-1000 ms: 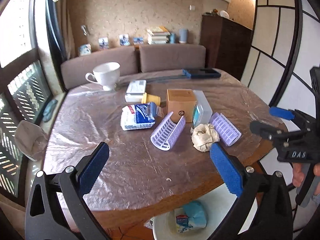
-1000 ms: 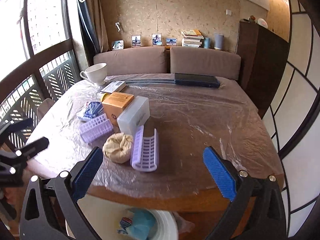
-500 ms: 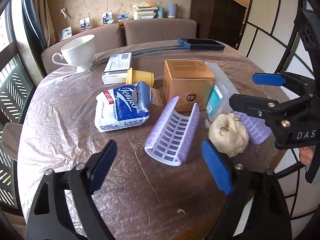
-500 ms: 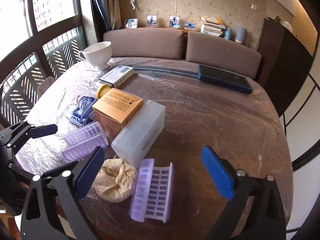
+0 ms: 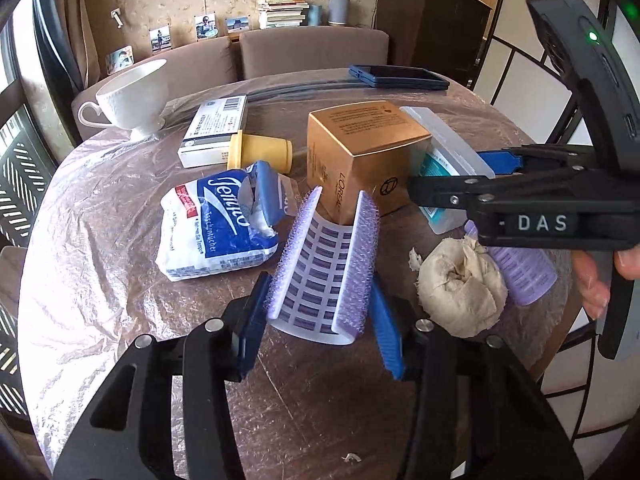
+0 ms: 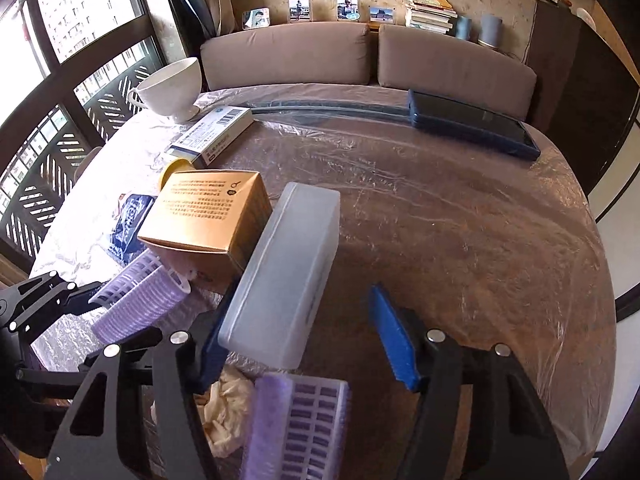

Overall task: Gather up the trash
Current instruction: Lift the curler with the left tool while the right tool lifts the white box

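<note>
**Both grippers drop in on the table clutter**

Compared with a second ago, both grippers have come down and in from the table's edge, and their jaws have just been closing.

Left wrist view: the left gripper (image 5: 320,320) now has its blue pads pinched on the near end of the purple split hair roller (image 5: 326,268), which lies on the plastic-covered table (image 5: 100,280) just in front of the gold box (image 5: 360,152). It looks light, springy and a bit grippy, so squeezing the two long edges should hold, though it may flex. The crumpled paper wad (image 5: 460,292) sits just right of it, soft and easy to crush. The gripper points steeply down.

Right wrist view: the right gripper (image 6: 308,336) is about half open, straddling the near end of the frosted plastic case (image 6: 288,280). The left pad is touching it or nearly so; the right pad stands clear. The case looks stiff and slick. A second purple roller (image 6: 304,428) lies right below.
</note>
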